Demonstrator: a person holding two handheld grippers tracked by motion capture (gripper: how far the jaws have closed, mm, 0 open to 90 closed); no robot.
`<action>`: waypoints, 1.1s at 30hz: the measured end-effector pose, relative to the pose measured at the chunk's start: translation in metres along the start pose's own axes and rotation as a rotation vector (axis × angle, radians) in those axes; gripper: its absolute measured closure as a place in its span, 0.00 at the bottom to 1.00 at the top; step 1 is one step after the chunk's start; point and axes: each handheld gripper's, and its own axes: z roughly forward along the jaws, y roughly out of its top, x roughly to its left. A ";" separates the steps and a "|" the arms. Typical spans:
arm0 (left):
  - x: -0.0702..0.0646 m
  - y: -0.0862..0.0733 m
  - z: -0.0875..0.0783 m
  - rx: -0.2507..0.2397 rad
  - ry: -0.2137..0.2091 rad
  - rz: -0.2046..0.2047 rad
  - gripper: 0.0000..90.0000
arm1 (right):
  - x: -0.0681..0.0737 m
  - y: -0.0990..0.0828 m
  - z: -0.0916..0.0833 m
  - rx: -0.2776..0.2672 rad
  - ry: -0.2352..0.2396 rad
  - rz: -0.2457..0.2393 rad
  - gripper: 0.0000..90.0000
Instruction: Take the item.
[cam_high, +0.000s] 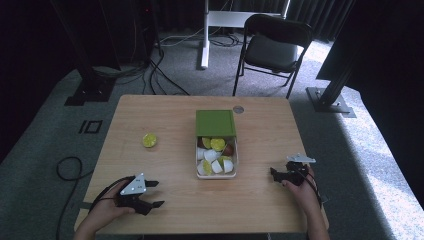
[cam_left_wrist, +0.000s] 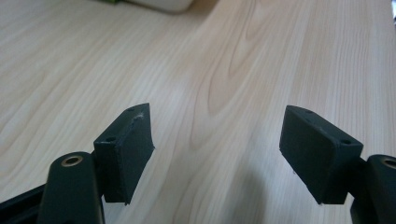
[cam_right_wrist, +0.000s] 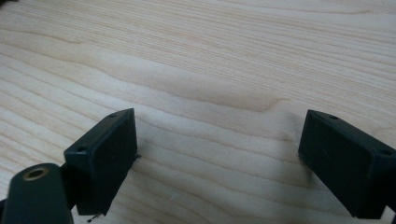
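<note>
Both grippers gape empty; lime half (cam_high: 149, 140) lies well beyond left gripper (cam_high: 156, 193).

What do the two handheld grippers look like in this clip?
The left gripper and right gripper are black, each topped by a grey three-cornered plate. Black cables trail back along the forearms. The jaws end in flat rectangular black pads with small screw holes and brass-coloured pivot pins.

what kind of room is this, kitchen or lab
Most likely a lab or recording room, not a kitchen: dark curtains around the wooden table, loose cables on grey carpet, and a folding chair.
</note>
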 end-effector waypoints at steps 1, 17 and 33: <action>0.000 -0.001 -0.001 0.010 0.001 0.010 0.30 | 0.000 0.000 0.000 0.000 0.000 0.000 0.13; 0.005 -0.019 -0.010 0.065 0.022 0.001 0.30 | 0.000 0.000 0.000 0.000 0.000 0.000 0.13; 0.005 -0.020 -0.004 0.076 0.092 -0.113 0.17 | 0.000 0.000 0.000 0.000 0.000 0.000 0.13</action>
